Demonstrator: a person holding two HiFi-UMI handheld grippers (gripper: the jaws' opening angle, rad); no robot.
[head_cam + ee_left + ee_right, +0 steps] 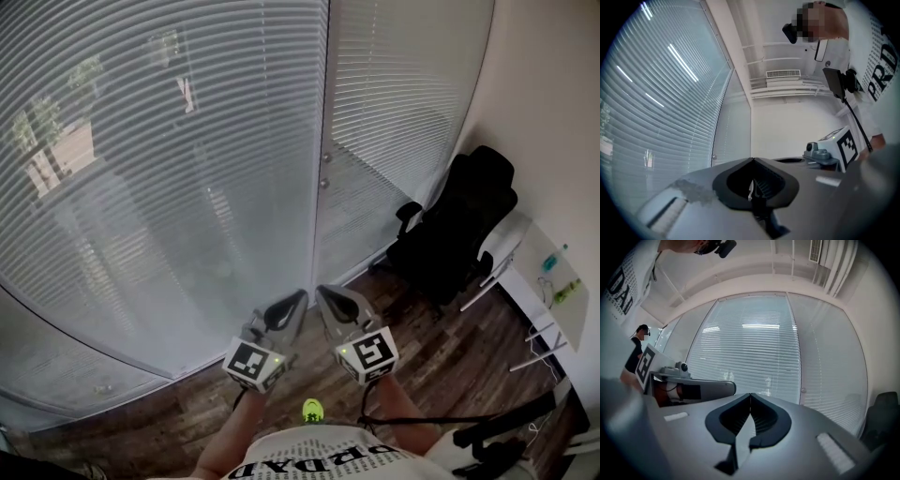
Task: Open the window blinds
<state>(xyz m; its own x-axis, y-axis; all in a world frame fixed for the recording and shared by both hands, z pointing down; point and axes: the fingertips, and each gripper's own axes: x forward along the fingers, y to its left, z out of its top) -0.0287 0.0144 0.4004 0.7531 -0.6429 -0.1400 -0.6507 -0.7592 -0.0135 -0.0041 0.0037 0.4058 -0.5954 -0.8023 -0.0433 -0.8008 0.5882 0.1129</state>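
Closed white slatted blinds (159,178) cover the curved window wall, and a second panel (403,112) hangs right of the vertical frame post (321,141). Two small round knobs (325,157) sit on that post. My left gripper (298,300) and right gripper (323,293) are held side by side at the bottom centre, pointing toward the foot of the post and well short of the blinds. Both are shut with nothing between their jaws. In the left gripper view the left gripper (752,160) faces the blinds (656,108). The right gripper (750,394) faces the blinds (750,357) too.
A black office chair (459,225) stands by the right panel. Beyond it is a white desk (553,272) with small items on it. Dark cables (469,419) lie on the wooden floor (441,347). Another person (637,350) stands at the left in the right gripper view.
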